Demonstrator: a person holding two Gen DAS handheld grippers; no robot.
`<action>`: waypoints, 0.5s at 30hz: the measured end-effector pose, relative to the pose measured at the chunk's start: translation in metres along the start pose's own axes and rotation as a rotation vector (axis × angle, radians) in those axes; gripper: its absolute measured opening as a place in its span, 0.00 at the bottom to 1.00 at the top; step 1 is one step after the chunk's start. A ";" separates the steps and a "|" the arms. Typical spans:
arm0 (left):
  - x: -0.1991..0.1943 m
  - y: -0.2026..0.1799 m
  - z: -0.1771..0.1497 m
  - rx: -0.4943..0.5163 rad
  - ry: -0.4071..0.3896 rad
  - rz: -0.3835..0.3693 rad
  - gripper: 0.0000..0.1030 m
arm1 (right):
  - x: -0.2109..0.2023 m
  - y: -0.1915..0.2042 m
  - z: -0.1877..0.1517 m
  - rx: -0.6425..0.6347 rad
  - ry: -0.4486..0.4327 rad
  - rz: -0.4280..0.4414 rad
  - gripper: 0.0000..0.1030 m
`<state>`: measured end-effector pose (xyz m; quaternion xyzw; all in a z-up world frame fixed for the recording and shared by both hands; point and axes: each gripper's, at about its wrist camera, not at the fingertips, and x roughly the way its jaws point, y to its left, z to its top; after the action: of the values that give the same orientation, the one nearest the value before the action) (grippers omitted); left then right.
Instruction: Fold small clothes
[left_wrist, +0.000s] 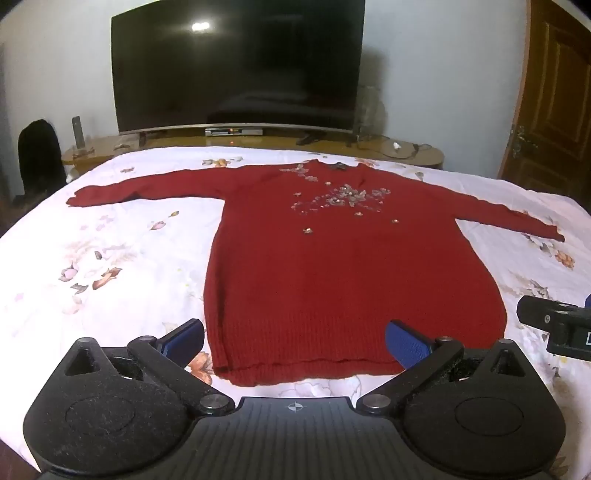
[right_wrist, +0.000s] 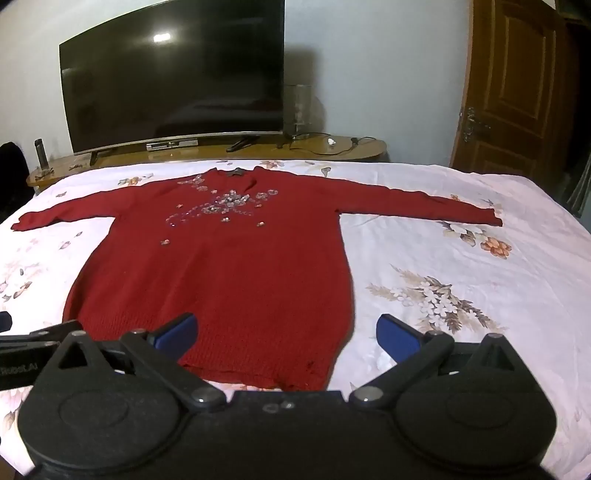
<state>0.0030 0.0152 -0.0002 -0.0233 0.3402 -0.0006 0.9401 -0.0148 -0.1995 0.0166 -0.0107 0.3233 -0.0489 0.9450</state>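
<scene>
A red knitted sweater (left_wrist: 351, 266) with silvery beadwork on the chest lies flat on the bed, front up, both sleeves spread out sideways and its hem nearest me. My left gripper (left_wrist: 295, 341) hovers open above the hem's left part, its blue pads wide apart and touching nothing. The same sweater (right_wrist: 221, 273) fills the left half of the right wrist view. My right gripper (right_wrist: 286, 334) is open above the hem's right corner, nothing between its pads. Part of the right gripper (left_wrist: 554, 325) shows at the right edge of the left wrist view.
The bed has a white floral sheet (left_wrist: 110, 258). Beyond its far edge stands a low wooden cabinet (right_wrist: 332, 147) with a large dark television (left_wrist: 236, 66), a set-top box and cables. A brown wooden door (right_wrist: 517, 85) is at the right. A dark object (left_wrist: 37, 155) stands far left.
</scene>
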 end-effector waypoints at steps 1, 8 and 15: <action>0.001 0.003 0.001 0.000 0.001 -0.001 1.00 | 0.000 0.000 0.000 -0.003 -0.001 0.000 1.00; 0.000 -0.015 -0.002 0.009 -0.006 0.024 1.00 | 0.000 -0.006 0.002 -0.017 -0.007 0.002 1.00; 0.002 -0.011 -0.003 -0.003 -0.004 0.017 1.00 | 0.006 0.004 0.002 -0.012 -0.001 0.002 1.00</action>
<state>0.0023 0.0036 -0.0034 -0.0218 0.3384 0.0080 0.9407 -0.0084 -0.1959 0.0143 -0.0159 0.3231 -0.0458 0.9451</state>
